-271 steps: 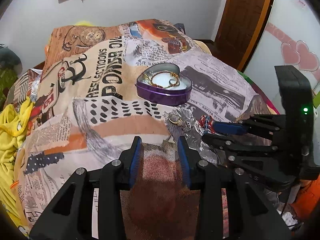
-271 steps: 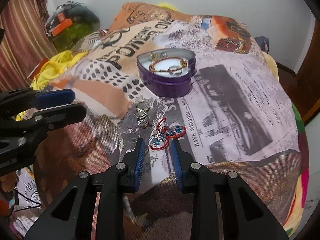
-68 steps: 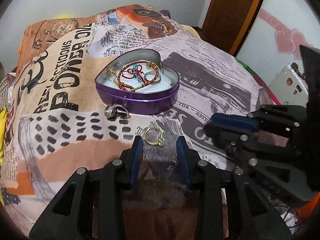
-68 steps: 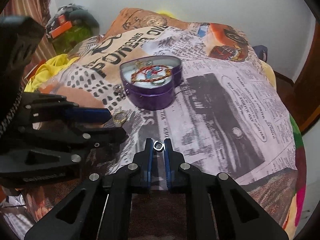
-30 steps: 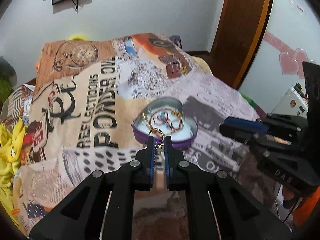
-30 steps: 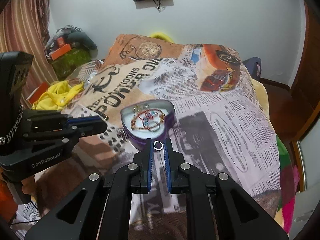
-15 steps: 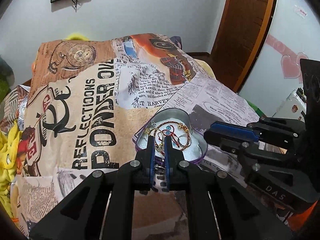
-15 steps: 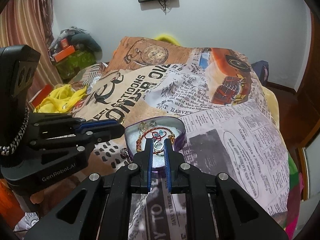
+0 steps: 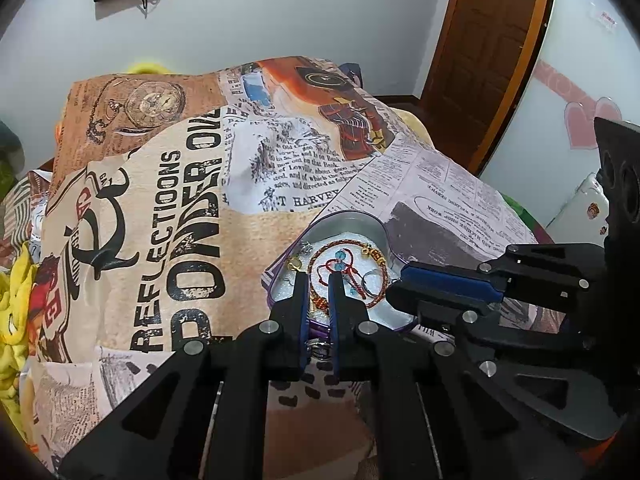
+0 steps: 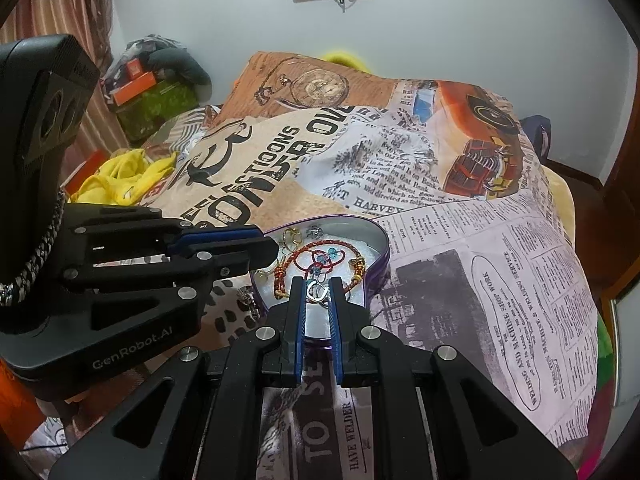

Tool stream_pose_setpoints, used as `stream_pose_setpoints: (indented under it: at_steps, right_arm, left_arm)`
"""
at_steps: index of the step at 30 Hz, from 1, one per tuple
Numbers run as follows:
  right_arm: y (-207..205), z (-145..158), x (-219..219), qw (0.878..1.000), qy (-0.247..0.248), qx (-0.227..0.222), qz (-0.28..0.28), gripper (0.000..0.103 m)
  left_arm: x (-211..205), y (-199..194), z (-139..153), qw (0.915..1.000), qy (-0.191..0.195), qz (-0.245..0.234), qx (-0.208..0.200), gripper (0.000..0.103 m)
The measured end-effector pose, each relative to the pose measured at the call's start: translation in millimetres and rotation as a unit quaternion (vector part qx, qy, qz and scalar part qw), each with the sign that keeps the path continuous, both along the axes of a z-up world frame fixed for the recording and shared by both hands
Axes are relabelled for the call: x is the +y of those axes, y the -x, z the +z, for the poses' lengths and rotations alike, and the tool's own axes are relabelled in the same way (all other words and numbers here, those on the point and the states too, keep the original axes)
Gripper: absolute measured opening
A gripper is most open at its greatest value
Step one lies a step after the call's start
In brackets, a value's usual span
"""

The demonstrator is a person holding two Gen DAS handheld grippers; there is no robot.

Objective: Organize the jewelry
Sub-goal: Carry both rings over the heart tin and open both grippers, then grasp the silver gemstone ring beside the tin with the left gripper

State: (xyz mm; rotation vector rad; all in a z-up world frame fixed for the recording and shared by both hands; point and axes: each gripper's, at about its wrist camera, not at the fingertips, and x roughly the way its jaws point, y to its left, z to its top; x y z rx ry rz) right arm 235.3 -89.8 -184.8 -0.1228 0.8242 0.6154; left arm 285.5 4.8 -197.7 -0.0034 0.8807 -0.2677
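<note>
While the printed blanket (image 10: 460,240) covers the bed, the purple heart-shaped tin (image 10: 378,258) sits on it, white-lined and open. Inside lie a red-and-gold beaded bracelet (image 9: 382,276) and a red cord piece with blue beads (image 10: 322,260). The left gripper (image 9: 319,280) hangs over the tin's near edge, its fingers narrowly parted; whether they hold anything cannot be told. The right gripper (image 10: 318,290) is above the tin, fingers pinching a small silver ring (image 10: 317,293). Another silver piece (image 10: 245,295) lies on the blanket just beside the tin.
</note>
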Motion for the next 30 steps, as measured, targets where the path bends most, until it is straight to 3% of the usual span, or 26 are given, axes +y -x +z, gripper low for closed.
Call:
stream_pose_setpoints:
  at_steps: [4, 8, 13, 21, 29, 30]
  right_arm:
    - [0.2, -0.1, 0.9, 1.0, 0.004, 0.004, 0.004, 0.01]
    - [-0.9, 0.1, 0.5, 1.0, 0.004, 0.005, 0.002, 0.017]
    - [-0.8, 1.5, -2.3, 1.0, 0.002, 0.001, -0.002, 0.021]
    - [-2.6, 5.9, -12.9, 1.0, -0.005, -0.003, -0.015, 0.021]
    - [-4.6, 3.2, -19.4, 1.0, -0.008, 0.003, -0.025, 0.021]
    - [-5.0, 3.1, -19.8, 1.0, -0.009, 0.005, -0.026, 0.021]
  left_arm:
    - [6.5, 3.9, 2.9, 0.9999, -0.008, 0.011, -0.001, 0.012]
    - [13.2, 10.5, 1.3, 0.9995, -0.022, 0.02, 0.001, 0.037]
    - [18.3, 17.3, -8.0, 0.999, -0.036, 0.015, 0.019, 0.037]
    - [-5.2, 17.6, -35.3, 0.9959, -0.055, -0.034, 0.064, 0.037]
    - [-6.6, 12.7, -45.0, 0.9966, -0.048, -0.03, 0.059, 0.037]
    - [-6.5, 12.9, -44.8, 0.9968, -0.049, -0.028, 0.057, 0.033]
